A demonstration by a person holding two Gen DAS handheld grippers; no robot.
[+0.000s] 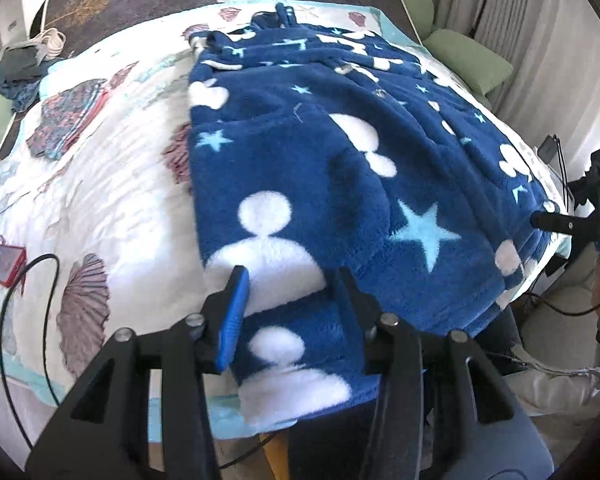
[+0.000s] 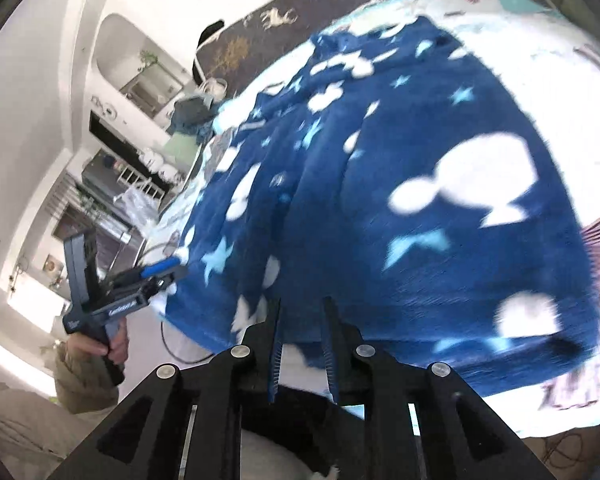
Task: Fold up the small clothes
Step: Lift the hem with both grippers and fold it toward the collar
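Observation:
A blue fleece garment (image 1: 340, 152) with white shapes and pale blue stars lies spread on a bed; it also fills the right wrist view (image 2: 400, 200). My left gripper (image 1: 292, 276) is open, its fingers straddling the garment's near hem at the bed's front edge. My right gripper (image 2: 300, 304) is open with a narrow gap, just off the garment's near edge, holding nothing. The right gripper shows in the left wrist view (image 1: 548, 218) at the garment's right corner. The left gripper shows in the right wrist view (image 2: 176, 266) at the garment's left corner.
The bed has a white quilt (image 1: 100, 200) with shell prints. A red device (image 1: 4, 266) with a black cable lies at the left. Folded patterned cloth (image 1: 68, 116) and a dark clothes pile (image 1: 16, 68) lie far left. Green cushions (image 1: 468, 56) are at the right.

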